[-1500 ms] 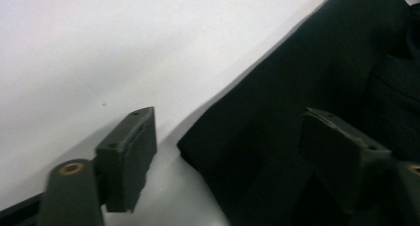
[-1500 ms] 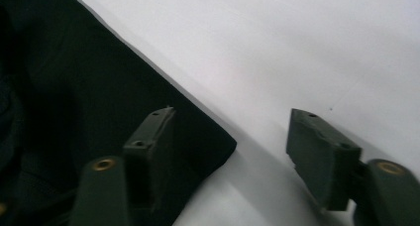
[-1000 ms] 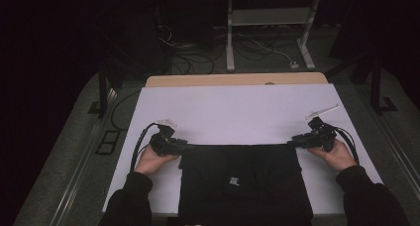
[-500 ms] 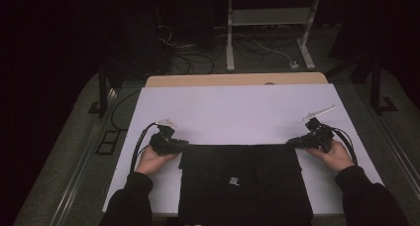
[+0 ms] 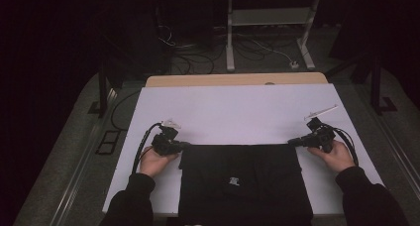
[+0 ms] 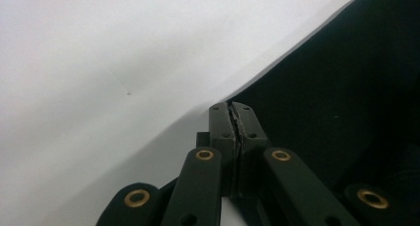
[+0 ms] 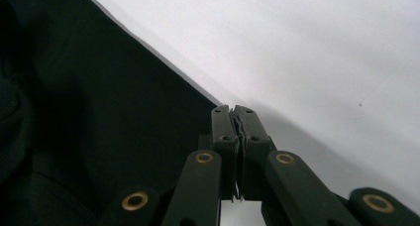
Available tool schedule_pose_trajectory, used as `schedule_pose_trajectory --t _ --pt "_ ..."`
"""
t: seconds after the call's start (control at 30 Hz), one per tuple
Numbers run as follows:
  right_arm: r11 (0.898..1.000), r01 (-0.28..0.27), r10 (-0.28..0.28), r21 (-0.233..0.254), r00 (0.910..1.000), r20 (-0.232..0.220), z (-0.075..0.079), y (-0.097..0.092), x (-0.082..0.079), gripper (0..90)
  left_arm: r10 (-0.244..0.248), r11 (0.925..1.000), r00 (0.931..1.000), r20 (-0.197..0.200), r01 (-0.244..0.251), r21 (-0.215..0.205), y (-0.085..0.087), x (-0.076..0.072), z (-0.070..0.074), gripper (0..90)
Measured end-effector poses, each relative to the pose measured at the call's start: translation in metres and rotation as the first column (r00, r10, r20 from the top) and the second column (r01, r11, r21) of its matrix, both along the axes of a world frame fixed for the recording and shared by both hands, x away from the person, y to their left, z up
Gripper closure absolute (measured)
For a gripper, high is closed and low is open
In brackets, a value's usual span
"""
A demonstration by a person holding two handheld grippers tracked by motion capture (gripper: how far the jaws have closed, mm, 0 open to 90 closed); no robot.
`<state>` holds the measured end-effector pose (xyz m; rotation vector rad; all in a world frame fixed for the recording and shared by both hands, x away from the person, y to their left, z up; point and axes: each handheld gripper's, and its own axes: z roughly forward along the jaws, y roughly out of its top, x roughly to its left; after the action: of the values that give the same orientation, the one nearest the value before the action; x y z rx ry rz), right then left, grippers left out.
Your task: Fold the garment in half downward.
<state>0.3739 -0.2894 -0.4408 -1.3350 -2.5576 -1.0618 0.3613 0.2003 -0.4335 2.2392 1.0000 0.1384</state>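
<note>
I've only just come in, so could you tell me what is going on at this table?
A person at a white table holds a two-jaw gripper in each hand and works on a black garment lying flat at the near edge. The left gripper sits at the garment's far left corner, the right gripper at its far right corner. Both have just been closing, and their jaws now stand shut at the fabric's edge; whether cloth is pinched between them is hard to tell.
</note>
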Motion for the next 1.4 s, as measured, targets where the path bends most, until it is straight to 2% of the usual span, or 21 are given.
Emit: schedule_pose_trajectory --t 0.17,0.27,0.37,0.43,0.53,0.63,0.7,0.83,0.97,1.07,1.3,1.4 --pt "0.999 0.005 -0.004 -0.044 0.9996 0.027 0.0 0.004 -0.001 86.8 0.01 0.9999 0.9968 0.08 -0.011 0.01 0.002 -0.002 0.006 87.9" --pt "0.998 0.014 -0.012 -0.057 0.9992 0.038 0.001 0.006 -0.001 86.9 0.006 1.0 0.9964 0.085 -0.006 0.007 0.004 -0.001 0.006 87.9" --pt "0.999 0.025 -0.023 -0.044 0.999 0.039 0.003 0.005 -0.001 86.8 0.012 0.9999 0.9958 0.09 -0.013 0.007 0.004 0.0 0.007 87.9" --pt "0.999 0.035 -0.034 -0.029 0.9988 0.034 0.003 0.003 0.001 86.9 0.006 0.9997 0.9949 0.101 -0.009 0.022 0.004 0.001 0.009 87.9" --pt "0.998 0.041 -0.04 -0.04 0.9985 0.037 0.004 0.004 0.002 87.0 -0.007 0.9983 0.9916 0.129 0.0 0.058 0.003 0.0 0.013 87.9" --pt "0.997 0.048 -0.045 -0.06 0.9976 0.052 0.007 0.006 0.003 87.1 -0.01 0.9977 0.9897 0.143 0.0 0.067 0.003 0.002 0.016 87.9" --pt "0.997 0.053 -0.048 -0.064 0.9967 0.065 0.011 0.006 0.003 87.1 -0.006 0.9973 0.9895 0.144 -0.005 0.074 0.004 0.003 0.019 87.9" --pt "0.995 0.08 -0.074 -0.062 0.9932 0.09 0.016 0.005 0.005 87.1 0.024 0.998 0.9885 0.149 -0.032 0.054 0.007 0.007 0.023 87.9" --pt "0.992 0.101 -0.094 -0.073 0.9912 0.093 0.018 0.004 0.009 87.1 0.044 0.9976 0.9868 0.155 -0.052 0.045 0.007 0.012 0.025 87.8" --pt "0.991 0.113 -0.106 -0.072 0.9893 0.101 0.023 0.006 0.014 87.1 0.051 0.9965 0.9859 0.16 -0.061 0.058 0.006 0.017 0.028 87.8" --pt "0.987 0.12 -0.105 -0.107 0.985 0.137 0.041 0.014 0.028 87.1 0.062 0.9965 0.9842 0.166 -0.07 0.045 0.009 0.027 0.046 87.8" --pt "0.985 0.122 -0.104 -0.118 0.9838 0.146 0.049 0.016 0.032 87.1 0.059 0.996 0.9827 0.176 -0.069 0.056 0.009 0.03 0.054 87.8"
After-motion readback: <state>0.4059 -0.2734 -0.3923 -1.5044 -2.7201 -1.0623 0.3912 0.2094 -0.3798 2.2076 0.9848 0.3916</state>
